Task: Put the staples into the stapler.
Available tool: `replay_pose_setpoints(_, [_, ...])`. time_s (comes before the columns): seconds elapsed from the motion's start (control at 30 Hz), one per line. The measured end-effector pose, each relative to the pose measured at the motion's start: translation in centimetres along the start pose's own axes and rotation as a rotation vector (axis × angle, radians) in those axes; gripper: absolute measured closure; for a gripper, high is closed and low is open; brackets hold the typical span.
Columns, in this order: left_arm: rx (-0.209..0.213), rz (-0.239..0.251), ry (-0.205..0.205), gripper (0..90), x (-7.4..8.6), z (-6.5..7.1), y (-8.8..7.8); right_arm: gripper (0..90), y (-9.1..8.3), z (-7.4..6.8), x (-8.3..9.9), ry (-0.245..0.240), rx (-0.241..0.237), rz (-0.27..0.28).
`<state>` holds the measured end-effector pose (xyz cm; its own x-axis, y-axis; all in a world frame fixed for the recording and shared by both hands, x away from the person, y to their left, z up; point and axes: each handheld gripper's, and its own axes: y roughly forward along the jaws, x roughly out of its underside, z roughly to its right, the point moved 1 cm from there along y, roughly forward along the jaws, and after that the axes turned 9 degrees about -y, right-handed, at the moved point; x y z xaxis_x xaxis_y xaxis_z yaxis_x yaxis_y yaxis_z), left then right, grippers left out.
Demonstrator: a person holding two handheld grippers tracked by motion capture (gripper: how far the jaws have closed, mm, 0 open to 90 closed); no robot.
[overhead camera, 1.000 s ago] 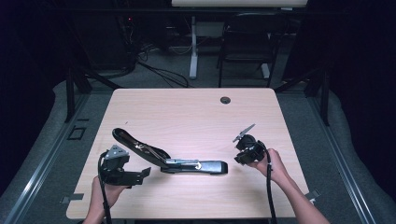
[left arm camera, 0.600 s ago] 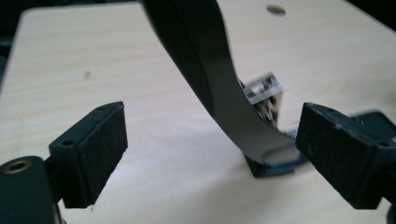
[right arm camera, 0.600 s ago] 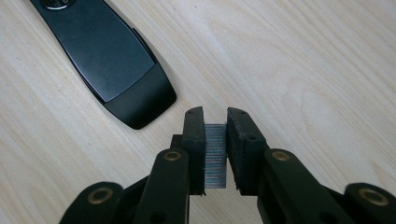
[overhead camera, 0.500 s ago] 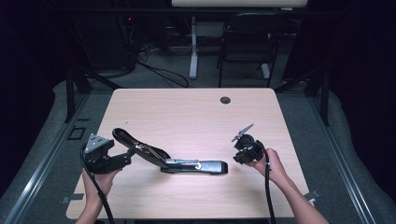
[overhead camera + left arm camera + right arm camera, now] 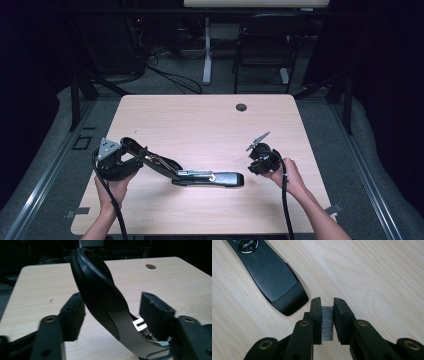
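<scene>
high view: an opened black stapler lies on the wooden counter, low and left of centre in the frame. its base rests flat; its top arm is swung up and back towards the lower left. the left gripper sits at the raised end of that arm, and the right gripper is held at the lower right, well apart from the stapler base.

left gripper view: the raised arm stands between the two jaws, running from the top centre down to the lower right. the jaws have just been closing and stand partly open; the left pad lies against or just beside the arm, i cannot tell which, and the right pad shows a gap. the metal staple channel, glimpsed low and right under the arm, is too hidden to tell its contents.

right gripper view: the jaws are clamped on a strip of staples, low centre. the rounded end of the stapler base lies at the upper left, just beside the jaw tips and apart from them.
</scene>
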<state>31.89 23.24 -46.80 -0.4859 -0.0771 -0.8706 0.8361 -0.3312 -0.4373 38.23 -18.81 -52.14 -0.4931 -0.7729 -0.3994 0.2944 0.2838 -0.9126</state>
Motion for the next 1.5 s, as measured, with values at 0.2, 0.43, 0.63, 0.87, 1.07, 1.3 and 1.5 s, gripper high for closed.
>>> replay_pose_setpoints(0.2, [0.0, 0.006, 0.003, 53.4, 0.1, 0.0, 0.4, 78.2, -0.3, -0.2, -0.2, -0.013, -0.007, 0.028])
replay_pose_setpoints(0.43, [0.006, 0.014, -0.017, 56.8, 0.2, -0.2, 0.3, 78.2, -0.6, -0.3, -0.5, -0.031, -0.018, 0.039])
replay_pose_setpoints(0.63, [0.005, 0.013, -0.022, 57.2, 0.2, -0.2, 0.3, 78.2, -0.9, -0.4, -0.7, -0.045, -0.031, 0.054])
replay_pose_setpoints(0.87, [0.009, 0.013, -0.028, 57.4, 0.3, -0.3, 0.2, 78.2, -0.6, 0.1, -1.6, -0.071, -0.031, 0.064])
replay_pose_setpoints(1.07, [0.013, 0.015, -0.033, 57.3, 0.3, -0.4, 0.2, 78.2, -0.8, 0.5, -2.0, -0.074, -0.041, 0.094])
replay_pose_setpoints(1.3, [0.018, 0.021, -0.029, 57.2, 0.4, -0.3, 0.2, 78.2, -1.3, 0.6, -3.0, -0.101, -0.045, 0.124])
replay_pose_setpoints(1.5, [0.018, 0.021, -0.036, 57.3, 0.4, -0.4, 0.2, 78.3, -1.2, 0.6, -3.7, -0.107, -0.06, 0.141])
